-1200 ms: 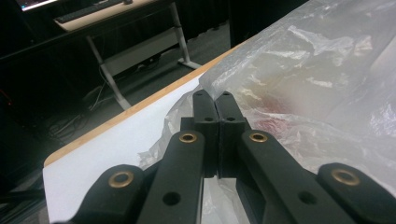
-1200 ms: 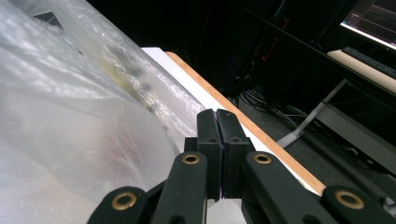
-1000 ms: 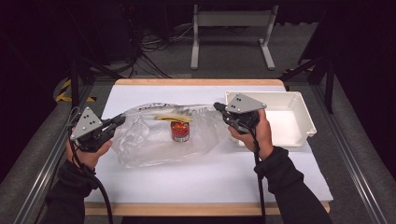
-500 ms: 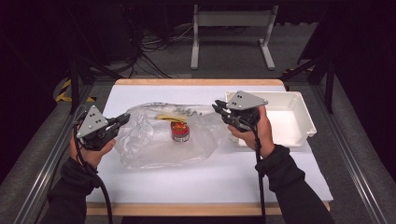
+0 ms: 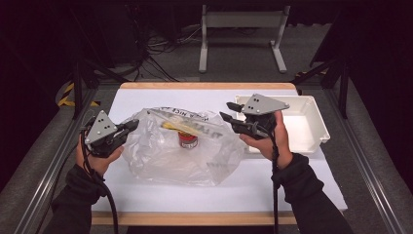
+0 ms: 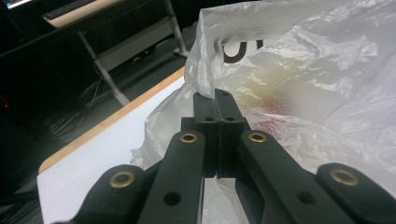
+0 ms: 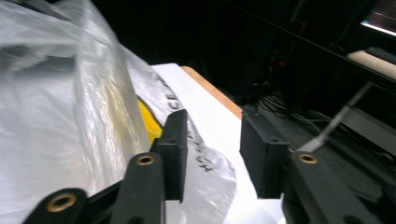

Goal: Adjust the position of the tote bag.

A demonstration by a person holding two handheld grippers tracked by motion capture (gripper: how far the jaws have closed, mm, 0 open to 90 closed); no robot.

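Tongs first: my left gripper (image 5: 127,127) has its jaws pressed together on a fold of the clear plastic bag (image 5: 180,151), at the bag's left edge, and the left gripper view shows the film pinched right between the two black pads (image 6: 217,105). I'm holding that edge up off the white table sheet (image 5: 146,97), I'd say so the bag stands open rather than slumping flat.

My right gripper (image 5: 230,111) sits at the bag's right edge with its jaws spread wide, nothing between them. In the right gripper view the gap is plain, with the printed film lying just beside the near jaw but not caught. It looks lined up to take the opposite rim, which would stretch the mouth between both hands.

Inside the bag, near its middle, a small red jar (image 5: 188,140) stands upright on the table, and something yellow (image 5: 171,126) lies just behind it; through the film I can't tell what it is.

Right of the bag, beyond my right hand (image 5: 268,141), a white tray (image 5: 311,141) waits, well placed to receive whatever comes out.
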